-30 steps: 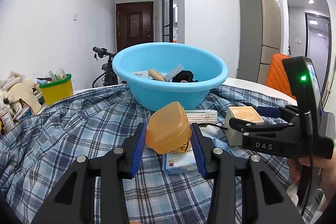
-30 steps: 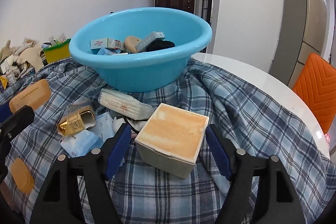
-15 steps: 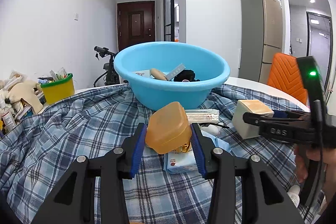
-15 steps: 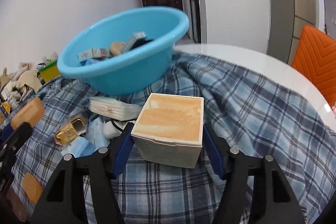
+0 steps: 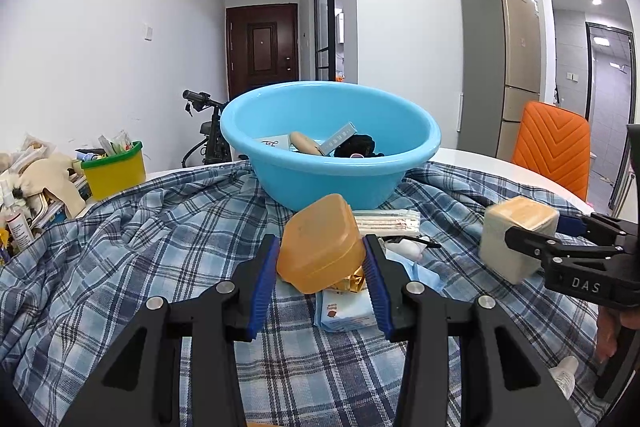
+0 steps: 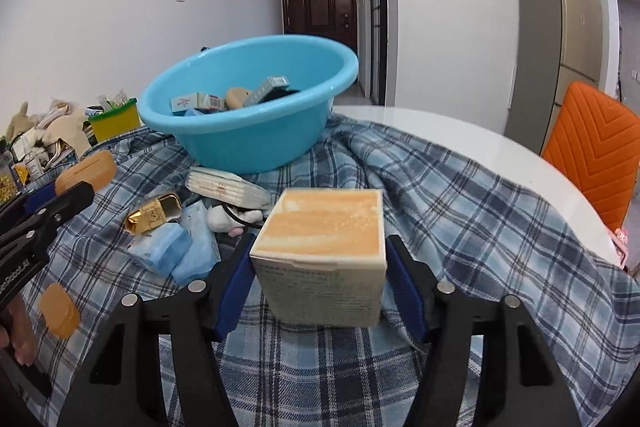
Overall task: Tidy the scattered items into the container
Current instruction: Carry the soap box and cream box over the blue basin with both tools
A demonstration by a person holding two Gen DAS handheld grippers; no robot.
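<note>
A light blue basin (image 5: 332, 163) stands on the plaid cloth ahead, with several small items inside; it also shows in the right wrist view (image 6: 248, 115). My left gripper (image 5: 320, 259) is shut on an orange plastic case (image 5: 320, 243), held above the cloth in front of the basin. My right gripper (image 6: 320, 267) is shut on a cream box with an orange top (image 6: 324, 251), lifted off the cloth; the box also shows in the left wrist view (image 5: 516, 235). Loose on the cloth lie a gold box (image 6: 154, 213), blue packets (image 6: 176, 251), a white pack (image 6: 226, 187) and a small white plush (image 6: 232, 217).
A blue plaid cloth (image 5: 120, 247) covers a round white table (image 6: 440, 135). A yellow and green tub (image 5: 114, 169) and clutter sit at the far left. An orange chair (image 6: 596, 155) stands to the right. A small orange lid (image 6: 60, 311) lies near the left hand.
My right gripper closed on the cream box and lifted it off the cloth, moving it right and up. My left gripper has kept the orange case nearly still.
</note>
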